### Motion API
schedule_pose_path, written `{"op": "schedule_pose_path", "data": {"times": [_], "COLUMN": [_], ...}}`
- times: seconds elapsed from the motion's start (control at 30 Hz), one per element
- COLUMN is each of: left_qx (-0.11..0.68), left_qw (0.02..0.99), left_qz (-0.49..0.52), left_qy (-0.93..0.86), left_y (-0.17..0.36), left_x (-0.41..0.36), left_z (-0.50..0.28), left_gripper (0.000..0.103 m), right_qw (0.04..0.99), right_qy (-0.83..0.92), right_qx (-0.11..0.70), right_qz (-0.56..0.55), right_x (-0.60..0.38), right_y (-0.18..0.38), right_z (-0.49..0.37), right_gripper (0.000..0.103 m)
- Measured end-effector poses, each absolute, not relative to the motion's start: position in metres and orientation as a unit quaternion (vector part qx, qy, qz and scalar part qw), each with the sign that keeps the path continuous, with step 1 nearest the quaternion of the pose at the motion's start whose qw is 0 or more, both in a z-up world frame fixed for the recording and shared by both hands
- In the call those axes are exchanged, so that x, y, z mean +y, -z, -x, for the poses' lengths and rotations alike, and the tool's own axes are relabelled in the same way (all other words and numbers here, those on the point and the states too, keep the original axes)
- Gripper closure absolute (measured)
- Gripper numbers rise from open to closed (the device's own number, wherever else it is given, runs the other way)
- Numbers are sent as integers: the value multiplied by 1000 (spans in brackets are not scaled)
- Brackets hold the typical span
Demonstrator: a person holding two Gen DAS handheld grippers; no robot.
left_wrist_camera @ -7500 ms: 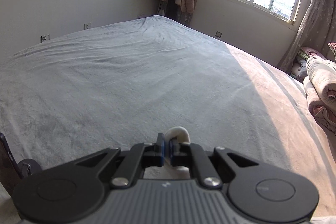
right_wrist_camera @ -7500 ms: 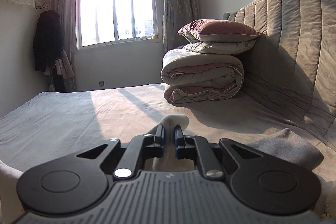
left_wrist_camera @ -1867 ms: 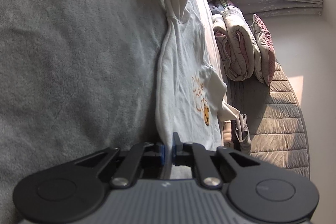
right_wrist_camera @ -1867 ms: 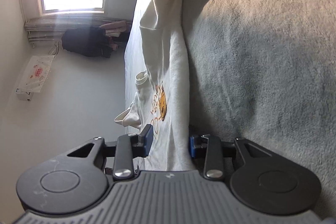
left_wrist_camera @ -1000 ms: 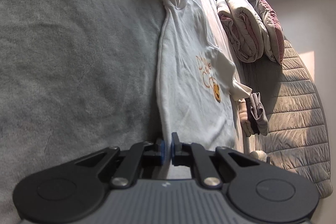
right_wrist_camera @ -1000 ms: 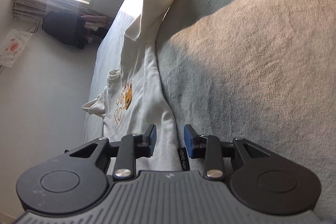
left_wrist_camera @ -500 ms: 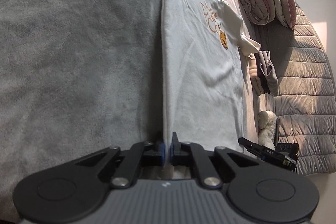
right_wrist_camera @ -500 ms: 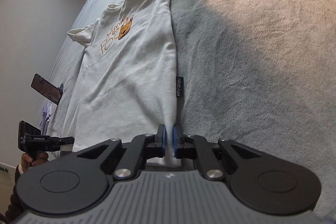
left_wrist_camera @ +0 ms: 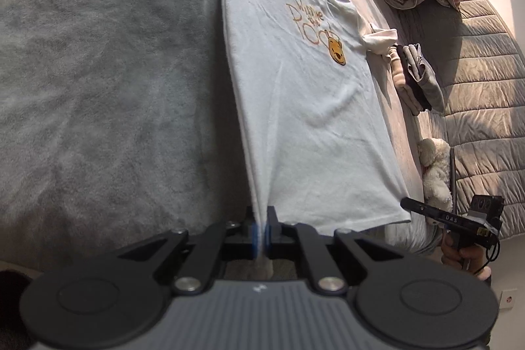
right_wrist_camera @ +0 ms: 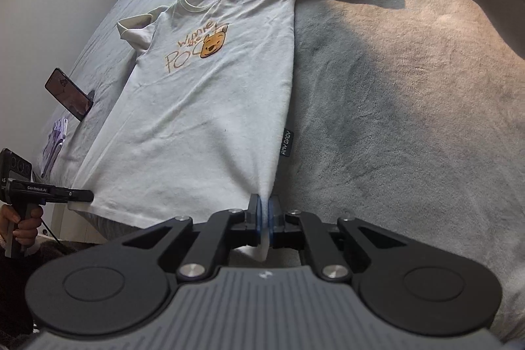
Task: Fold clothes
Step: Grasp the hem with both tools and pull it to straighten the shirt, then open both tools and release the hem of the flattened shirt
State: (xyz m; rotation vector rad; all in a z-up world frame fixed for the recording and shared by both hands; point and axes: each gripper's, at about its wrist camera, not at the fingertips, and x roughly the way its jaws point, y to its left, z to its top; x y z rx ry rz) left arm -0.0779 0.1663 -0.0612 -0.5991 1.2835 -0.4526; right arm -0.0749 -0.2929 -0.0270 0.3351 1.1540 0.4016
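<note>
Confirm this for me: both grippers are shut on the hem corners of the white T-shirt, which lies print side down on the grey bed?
Not quite. The T-shirt lies print side up: both wrist views show the bear print. Left gripper and right gripper are shut on its hem corners.

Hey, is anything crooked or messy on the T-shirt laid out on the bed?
Yes. The T-shirt lies mostly flat, but one sleeve is curled and bunched beside the collar rather than spread out.
</note>
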Motion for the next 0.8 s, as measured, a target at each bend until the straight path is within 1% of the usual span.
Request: {"op": "schedule_pose_path", "data": {"times": [0.17, 0.2, 0.27, 0.3, 0.37, 0.43, 0.53, 0.63, 0.8], "left_qx": [604, 609, 616, 617, 606, 584, 551, 508, 435], "left_qw": [734, 731, 726, 728, 744, 764, 791, 825, 880], "left_qz": [240, 239, 235, 228, 212, 204, 194, 174, 124], "left_qy": [199, 197, 194, 192, 188, 184, 179, 174, 147], "left_y": [70, 72, 70, 65, 53, 43, 30, 23, 34], "left_x": [162, 162, 166, 167, 171, 175, 179, 165, 128], "left_z": [83, 82, 78, 77, 73, 66, 54, 31, -20], "left_gripper": [98, 96, 94, 89, 82, 72, 72, 72, 73], "right_qw": [789, 786, 780, 779, 781, 789, 806, 828, 873], "right_qy": [-187, -184, -180, -178, -177, -185, -184, -172, -168], "right_qx": [570, 576, 587, 588, 585, 570, 544, 517, 450], "right_qz": [-131, -129, -125, -125, -128, -138, -142, -130, -86], "right_x": [-291, -291, -290, -291, -293, -296, -296, -284, -241], "right_y": [39, 41, 43, 42, 34, 26, 16, 13, 24], "right_z": [77, 75, 70, 68, 64, 60, 51, 36, 0], "right_gripper": [98, 97, 93, 88, 87, 87, 87, 87, 87]}}
